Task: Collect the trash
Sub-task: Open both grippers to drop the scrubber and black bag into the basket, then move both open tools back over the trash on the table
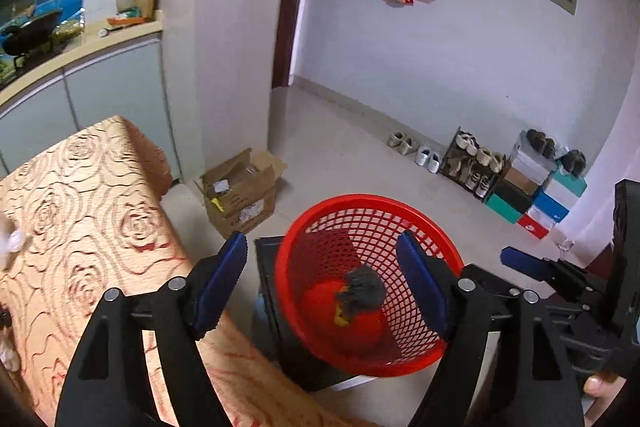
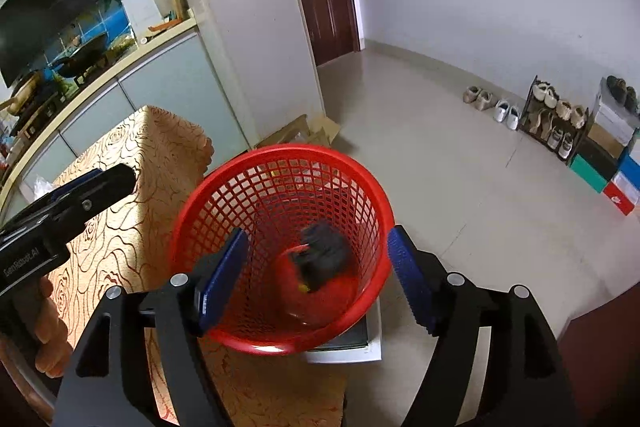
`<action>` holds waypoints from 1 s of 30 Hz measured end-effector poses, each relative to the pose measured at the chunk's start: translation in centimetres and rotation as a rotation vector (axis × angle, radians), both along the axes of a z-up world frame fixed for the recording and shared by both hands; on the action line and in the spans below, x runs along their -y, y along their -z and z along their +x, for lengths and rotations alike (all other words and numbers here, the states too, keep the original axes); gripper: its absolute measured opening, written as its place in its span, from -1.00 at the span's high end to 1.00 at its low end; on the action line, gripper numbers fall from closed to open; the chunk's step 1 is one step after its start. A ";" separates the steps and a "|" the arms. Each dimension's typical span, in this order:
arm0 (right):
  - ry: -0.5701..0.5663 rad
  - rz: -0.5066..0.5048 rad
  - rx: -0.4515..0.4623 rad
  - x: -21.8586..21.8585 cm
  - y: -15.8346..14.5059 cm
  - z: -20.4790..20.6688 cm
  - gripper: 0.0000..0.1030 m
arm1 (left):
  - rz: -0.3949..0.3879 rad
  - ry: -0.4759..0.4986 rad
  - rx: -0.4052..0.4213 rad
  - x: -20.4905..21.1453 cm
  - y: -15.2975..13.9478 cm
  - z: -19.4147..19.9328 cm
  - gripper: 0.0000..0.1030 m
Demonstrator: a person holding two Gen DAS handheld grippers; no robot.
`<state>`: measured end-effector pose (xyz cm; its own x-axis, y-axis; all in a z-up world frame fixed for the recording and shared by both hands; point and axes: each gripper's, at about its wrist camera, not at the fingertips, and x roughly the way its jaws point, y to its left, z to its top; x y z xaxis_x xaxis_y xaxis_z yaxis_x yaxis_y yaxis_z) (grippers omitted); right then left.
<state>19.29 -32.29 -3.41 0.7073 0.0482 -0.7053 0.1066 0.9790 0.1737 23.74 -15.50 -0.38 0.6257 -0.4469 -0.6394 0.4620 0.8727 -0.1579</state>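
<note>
Left wrist view: the left gripper (image 1: 322, 277) filled the lower middle of the frame, its blue pads standing well apart with nothing pressed between them. Between and beyond the two fingers lay a crumpled grey wad of trash (image 1: 362, 291) with a yellow scrap at its lower edge, resting loose on the floor of the red mesh basket (image 1: 288, 267). The wad touched neither pad. To the lower left ran the tabletop (image 1: 92, 211) under its rose-patterned orange cloth, the basket sitting just beside its edge on a dark, flat stand. At the right edge the right gripper (image 1: 520, 263) reached in, with a fingertip of the person's hand (image 1: 600, 385) showing below it.

Right wrist view: the right gripper (image 2: 318, 283) also had its pads wide apart and bare, framing the same basket (image 2: 192, 211) in the centre of the frame. The grey wad (image 2: 324, 255), blurred here, sat inside the basket between the two fingers and clear of both. At the left edge the left gripper (image 2: 96, 183) hung over the cloth-covered tabletop (image 2: 160, 147).

Farther back, a cardboard box (image 1: 240, 187) stood on the tiled floor, and shoes on a rack (image 1: 476, 163) lined the far wall at the right.
</note>
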 end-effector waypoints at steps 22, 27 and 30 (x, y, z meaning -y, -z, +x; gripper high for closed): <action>-0.044 -0.078 0.159 -6.8 -3.5 -4.7 -0.42 | 0.036 -0.219 0.165 -9.4 -3.7 -7.3 -0.56; -0.099 -0.081 0.180 -9.2 -4.0 -5.0 -0.48 | 0.064 -0.286 0.186 -12.0 -3.6 -9.2 -0.56; -0.139 -0.077 0.187 -10.9 -4.2 -5.3 -0.48 | 0.065 -0.331 0.182 -14.2 -3.5 -10.1 -0.56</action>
<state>13.98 -21.35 0.74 0.8161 0.1054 -0.5682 -0.0575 0.9932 0.1016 13.68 -1.26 3.13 0.8350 -0.1635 -0.5254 0.1688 0.9849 -0.0383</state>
